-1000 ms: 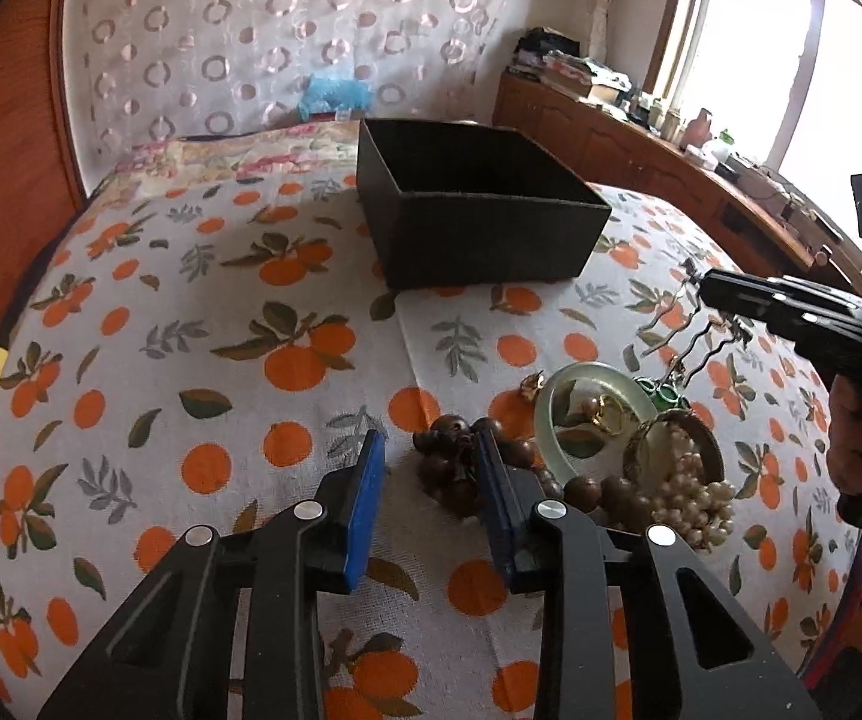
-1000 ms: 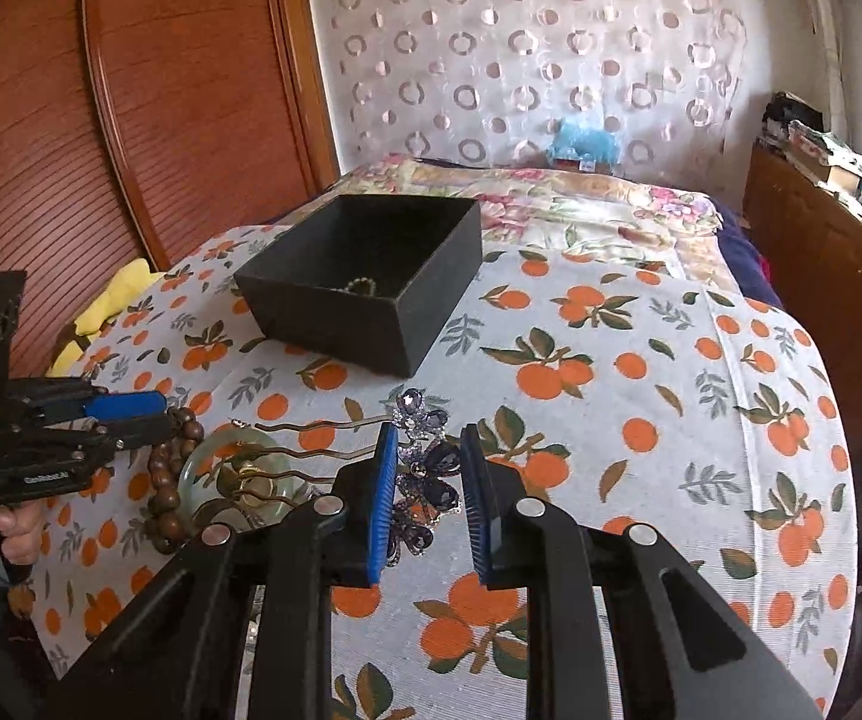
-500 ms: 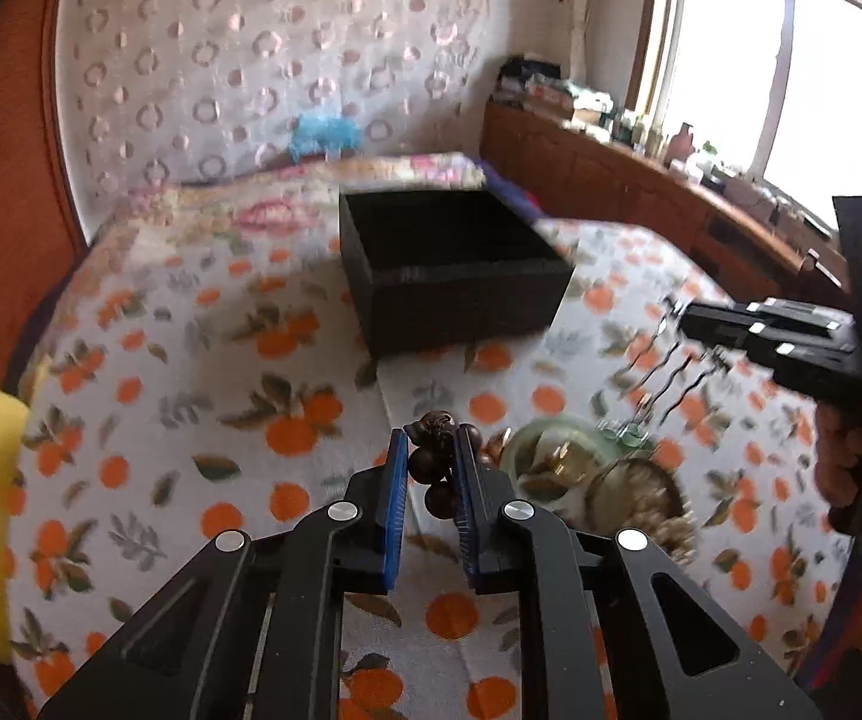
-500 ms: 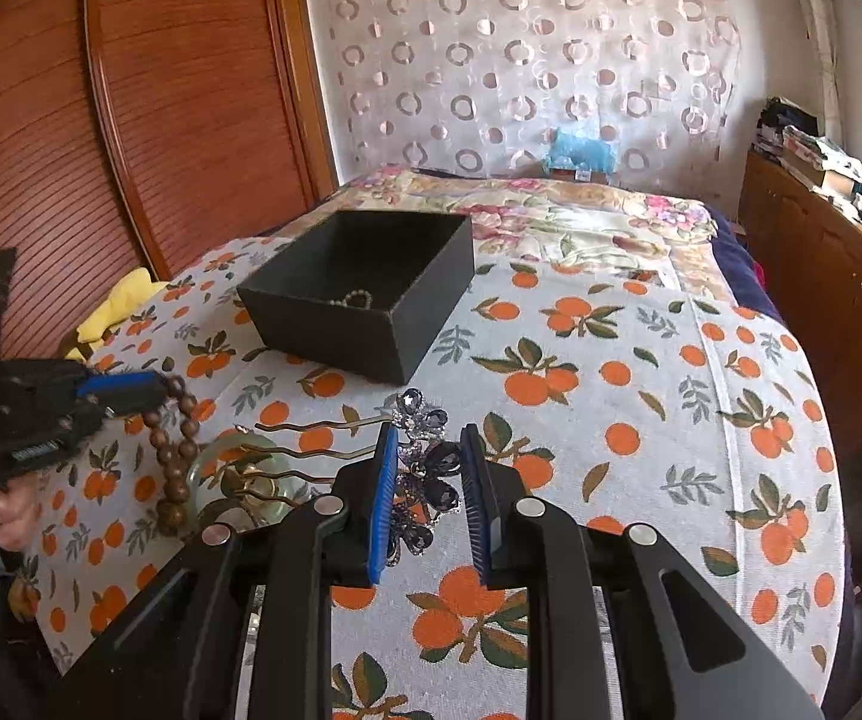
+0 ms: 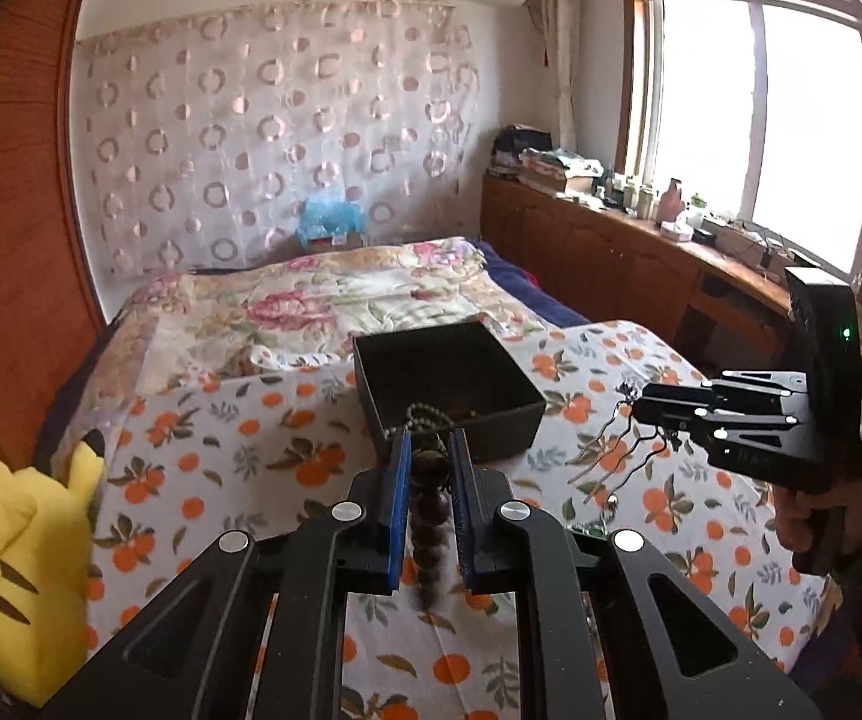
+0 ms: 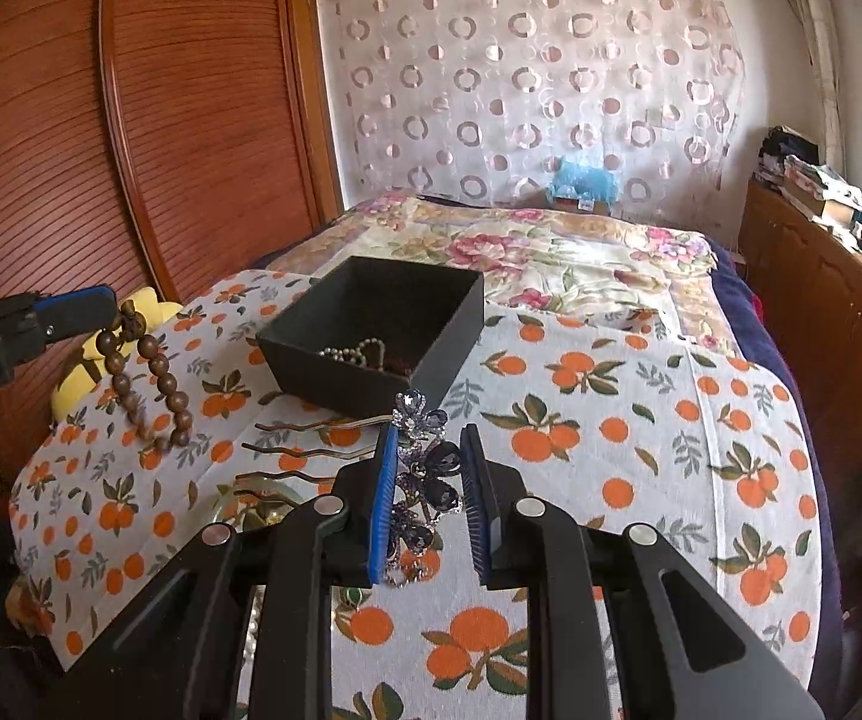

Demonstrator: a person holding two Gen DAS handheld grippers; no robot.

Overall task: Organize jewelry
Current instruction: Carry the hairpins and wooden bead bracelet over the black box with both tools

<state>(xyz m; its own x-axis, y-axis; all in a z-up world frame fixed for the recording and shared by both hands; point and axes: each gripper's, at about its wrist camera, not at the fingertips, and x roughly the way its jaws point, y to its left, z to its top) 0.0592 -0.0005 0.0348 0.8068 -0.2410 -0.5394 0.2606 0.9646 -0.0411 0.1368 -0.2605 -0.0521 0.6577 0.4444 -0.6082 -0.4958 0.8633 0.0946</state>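
My left gripper (image 5: 429, 450) is shut on a brown wooden bead bracelet (image 5: 429, 531) that hangs between its blue pads; in the right wrist view the bracelet (image 6: 149, 384) dangles in the air, left of the box. My right gripper (image 6: 429, 450) is shut on a jewelled flower hair comb (image 6: 425, 468), its wavy prongs (image 6: 305, 453) pointing left, held above the cloth. In the left wrist view the comb (image 5: 622, 447) hangs from the right gripper (image 5: 640, 408). The open black box (image 6: 383, 330) holds a beaded chain (image 6: 359, 351).
The orange-print cloth (image 6: 610, 420) covers the table in front of a floral bed (image 6: 550, 252). A yellow plush toy (image 5: 23, 558) sits at the left edge. A green bangle and pearls (image 6: 251, 504) lie on the cloth below my right gripper. A wooden cabinet (image 5: 640, 264) runs along the right.
My left gripper shut on the bead bracelet and lifted it off the cloth toward the box. My right gripper rose with the hair comb.
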